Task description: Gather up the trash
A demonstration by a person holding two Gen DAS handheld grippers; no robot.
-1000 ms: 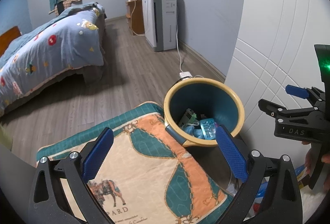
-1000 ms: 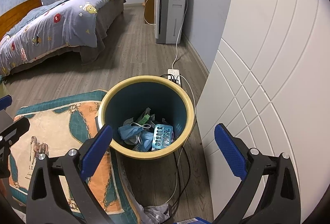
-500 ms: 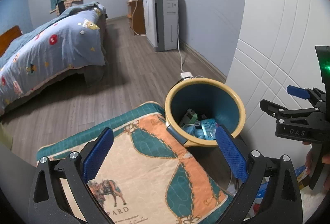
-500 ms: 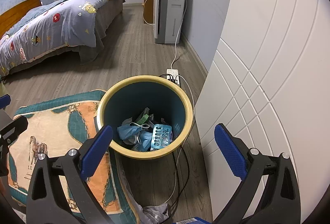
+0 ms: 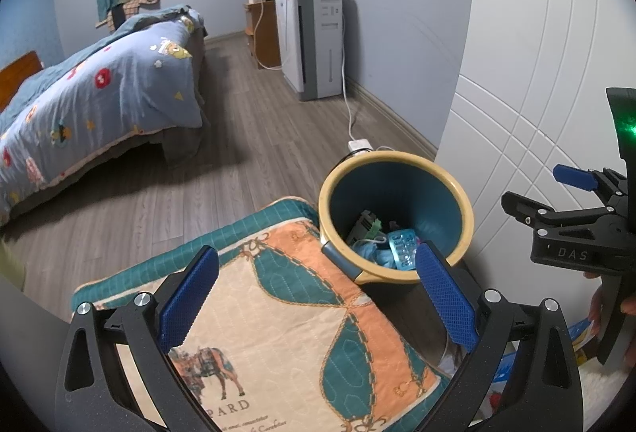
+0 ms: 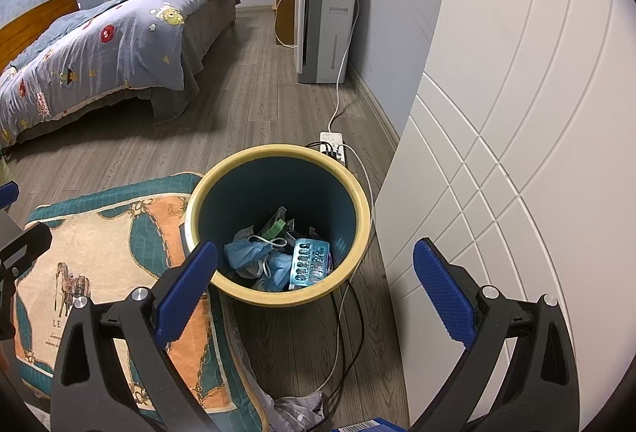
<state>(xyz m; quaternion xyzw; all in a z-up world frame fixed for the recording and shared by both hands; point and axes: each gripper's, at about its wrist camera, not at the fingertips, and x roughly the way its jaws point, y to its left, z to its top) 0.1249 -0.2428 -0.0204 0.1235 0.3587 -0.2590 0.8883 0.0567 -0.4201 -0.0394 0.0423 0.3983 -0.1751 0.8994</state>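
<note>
1. Trash is already lying in the bin, the yellow-rimmed, teal-lined bucket on the wood floor between the patterned quilt and the white panelled door. At the bottom you can see crumpled blue face masks, a blister pack and a green wrapper.
2. Your right gripper hangs above and just in front of the bin's near rim. Its blue pads are spread wide with nothing between them.
3. Your left gripper sits over the quilt with the bin just beyond its right pad. It too is wide apart and carries nothing.
4. With both tools empty and several items inside, part of the collecting looks done; the drop for this round seems finished.
5. What may be left: a grey crumpled cloth or bag lies on the floor near the cables in front of the bin, and a blue printed packet shows at the bottom edge of the right view. Whether these count as trash you cannot tell from here.
6. The floor toward the bed shows no obvious litter, so any remaining pickups are probably close to you.
</note>
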